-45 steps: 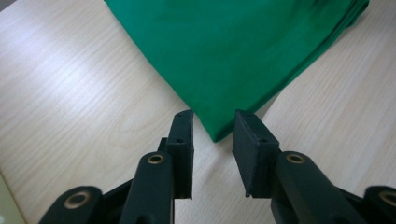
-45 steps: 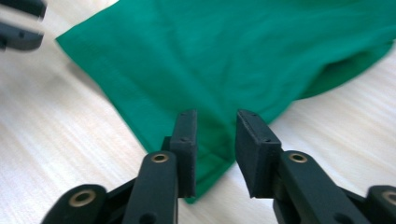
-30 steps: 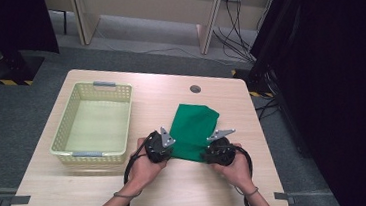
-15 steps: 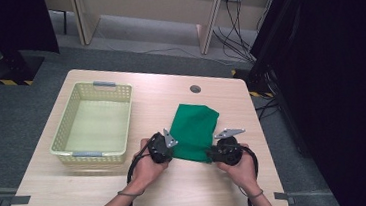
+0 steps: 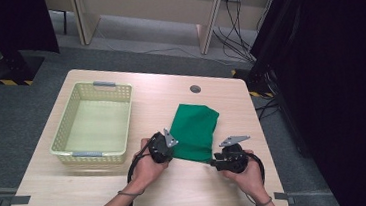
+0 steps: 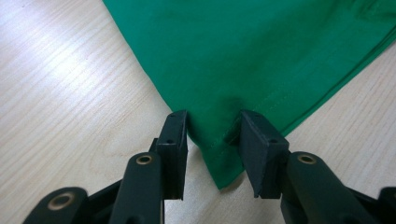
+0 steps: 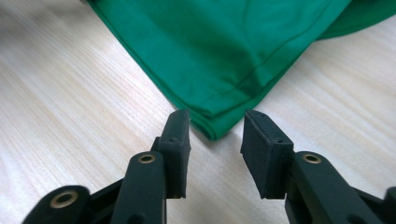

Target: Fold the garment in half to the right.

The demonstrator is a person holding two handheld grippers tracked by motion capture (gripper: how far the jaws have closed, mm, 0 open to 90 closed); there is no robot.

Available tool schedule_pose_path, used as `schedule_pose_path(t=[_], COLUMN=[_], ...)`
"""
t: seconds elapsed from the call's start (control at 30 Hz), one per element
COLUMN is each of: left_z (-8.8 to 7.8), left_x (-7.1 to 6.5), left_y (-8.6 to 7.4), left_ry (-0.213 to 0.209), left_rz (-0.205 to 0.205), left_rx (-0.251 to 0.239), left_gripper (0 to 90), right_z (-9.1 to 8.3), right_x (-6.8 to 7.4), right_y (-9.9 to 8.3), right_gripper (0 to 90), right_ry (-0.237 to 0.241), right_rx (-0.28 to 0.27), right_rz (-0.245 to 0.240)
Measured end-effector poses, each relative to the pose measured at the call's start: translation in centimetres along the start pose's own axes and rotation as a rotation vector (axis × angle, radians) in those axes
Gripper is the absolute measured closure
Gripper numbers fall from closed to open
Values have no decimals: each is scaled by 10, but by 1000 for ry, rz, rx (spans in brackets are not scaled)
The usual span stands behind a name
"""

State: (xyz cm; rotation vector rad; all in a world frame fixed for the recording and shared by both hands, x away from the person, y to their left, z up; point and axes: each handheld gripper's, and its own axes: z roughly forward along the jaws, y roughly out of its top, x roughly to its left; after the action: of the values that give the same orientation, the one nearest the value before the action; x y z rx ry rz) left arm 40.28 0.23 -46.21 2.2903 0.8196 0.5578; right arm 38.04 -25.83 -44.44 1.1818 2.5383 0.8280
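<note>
Left gripper (image 6: pixel 212 135) has its fingers (image 6: pixel 173 144) apart with the near-left corner of the green cloth (image 6: pixel 261 56) lying between them; one pad looks like it brushes the fabric, but nothing is pinched. Right gripper (image 7: pixel 215 140) is looser: its fingers (image 7: pixel 261 149) have just been opening, and the folded corner of the cloth (image 7: pixel 224 51) sits at the tips, apart from both pads. So both are released, nothing held.

The cloth itself lies folded flat on the counter (image 5: pixel 179 193), right of the middle, with the pale basket (image 5: pixel 94 122) well to its left and apparently with nothing in it.

What I'd worry about: the cloth is several layers thick at those corners. If the fingers close too shallow, they might grab the top layer alone and the fold would peel open when lifted. The smooth wood could also let the cloth slide away.

Beyond that there's grey carpet, desks at the back with cables hanging down, and a dark curtain on the right.
</note>
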Motion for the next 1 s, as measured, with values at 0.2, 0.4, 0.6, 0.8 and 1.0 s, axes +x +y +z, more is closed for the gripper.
schedule_pose_path(t=[0.2, 0.4, 0.6, 0.8, 1.0], left_z=[0, 1, 2, 2, 3], left_x=[0, 0, -1, -2, -2], left_y=[0, 0, 0, 0, 0], left_ry=[0, 1, 6, 17, 22], left_rz=[1, 1, 6, 14, 11], left_rx=[2, 3, 6, 12, 12], left_gripper=[623, 622, 622, 626, 630], right_z=[9, 11, 13, 11, 4], right_x=[0, 1, 2, 3, 5], right_y=[-4, -4, -3, -4, -3], right_gripper=[606, 640, 746, 833, 856], right_ry=[-8, -16, -36, -43, -68], right_rx=[14, -5, -11, 4, 16], right_rz=[23, 32, 26, 7, -31])
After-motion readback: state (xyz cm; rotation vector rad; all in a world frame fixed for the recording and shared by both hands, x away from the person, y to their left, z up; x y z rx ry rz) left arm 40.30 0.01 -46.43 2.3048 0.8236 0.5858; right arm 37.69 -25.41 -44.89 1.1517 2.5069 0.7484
